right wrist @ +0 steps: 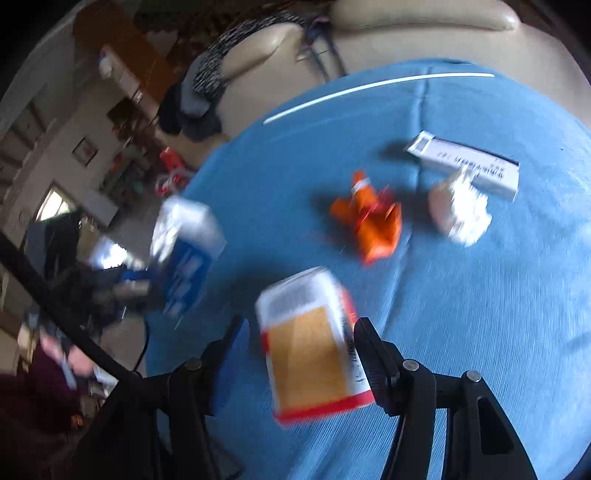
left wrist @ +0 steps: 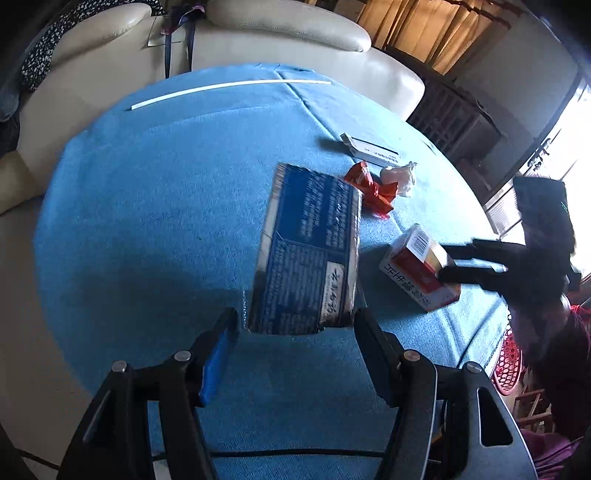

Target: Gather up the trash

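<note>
A blue printed carton [left wrist: 303,251] hangs clear of the blue tablecloth [left wrist: 147,221], and my left gripper [left wrist: 295,321] is shut on its near end. In the right wrist view the same carton [right wrist: 184,251] shows at the table's left edge in the left gripper [right wrist: 147,284]. My right gripper [right wrist: 301,328] is shut on a red, white and tan box [right wrist: 314,343], which is tilted and blurred. From the left wrist view that box [left wrist: 421,269] is low over the cloth, with the right gripper [left wrist: 445,264] clamped on its end.
An orange-red wrapper [right wrist: 369,221], a crumpled white tissue [right wrist: 458,210] and a narrow white box [right wrist: 469,162] lie further back on the cloth. A long white strip [left wrist: 229,86] runs along the far side. A cream sofa [left wrist: 277,26] stands behind. A red basket [left wrist: 509,362] is beyond the right edge.
</note>
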Demonstrator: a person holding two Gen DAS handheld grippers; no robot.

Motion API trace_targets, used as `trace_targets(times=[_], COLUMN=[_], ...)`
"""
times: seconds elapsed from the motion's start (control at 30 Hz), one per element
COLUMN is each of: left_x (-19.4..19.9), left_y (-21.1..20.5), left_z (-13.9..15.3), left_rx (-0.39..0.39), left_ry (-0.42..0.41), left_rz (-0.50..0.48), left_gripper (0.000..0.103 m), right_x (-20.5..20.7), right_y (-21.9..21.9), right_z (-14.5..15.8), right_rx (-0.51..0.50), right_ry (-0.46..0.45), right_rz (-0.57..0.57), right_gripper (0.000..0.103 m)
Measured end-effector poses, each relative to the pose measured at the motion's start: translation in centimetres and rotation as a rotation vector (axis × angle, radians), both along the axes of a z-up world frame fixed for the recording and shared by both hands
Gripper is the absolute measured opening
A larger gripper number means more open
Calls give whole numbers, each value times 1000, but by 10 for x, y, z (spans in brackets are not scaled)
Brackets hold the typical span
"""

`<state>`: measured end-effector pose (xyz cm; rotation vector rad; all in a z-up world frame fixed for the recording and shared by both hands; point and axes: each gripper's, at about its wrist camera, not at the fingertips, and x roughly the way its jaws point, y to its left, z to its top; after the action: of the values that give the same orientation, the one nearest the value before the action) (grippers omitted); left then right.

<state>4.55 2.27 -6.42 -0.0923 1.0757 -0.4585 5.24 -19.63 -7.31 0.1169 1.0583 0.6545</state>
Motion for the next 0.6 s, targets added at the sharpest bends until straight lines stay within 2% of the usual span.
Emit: trace_targets(times=[0.1, 0.23, 0.3, 0.4, 0.43, 0.5, 0.57, 0.6], left_x=[3, 8, 8, 10, 11, 13, 14, 15], left_y=[1, -1, -4, -10, -13, -18, -21, -22], left_z=[-1, 2, 6, 6, 4, -1, -5, -6], left_rx=[2, -9, -1, 39, 58, 96, 116, 112], left_ry=[11, 21, 11, -1, -2, -3, -12, -18], left_rz=[20, 51, 65, 77, 80, 84, 84, 81], left_gripper=[67, 67, 71, 71, 71, 71, 71, 65], right_x=[-17, -20, -15, -11, -10, -12, -17, -18], right_y=[0, 0, 5, 12, 15, 20, 21, 18], right_z=[7, 13, 9, 2, -1, -7, -7, -7], right_rx=[-30, -74, -102, -103, -120, -173, -198, -203], right_ry=[-31, -79, -76, -60, -66, -86, -113, -116], right_rz=[3, -28, -43, -61, -65, -70, -79, -90], right_gripper=[63, 69, 69, 69, 66, 51, 50, 50])
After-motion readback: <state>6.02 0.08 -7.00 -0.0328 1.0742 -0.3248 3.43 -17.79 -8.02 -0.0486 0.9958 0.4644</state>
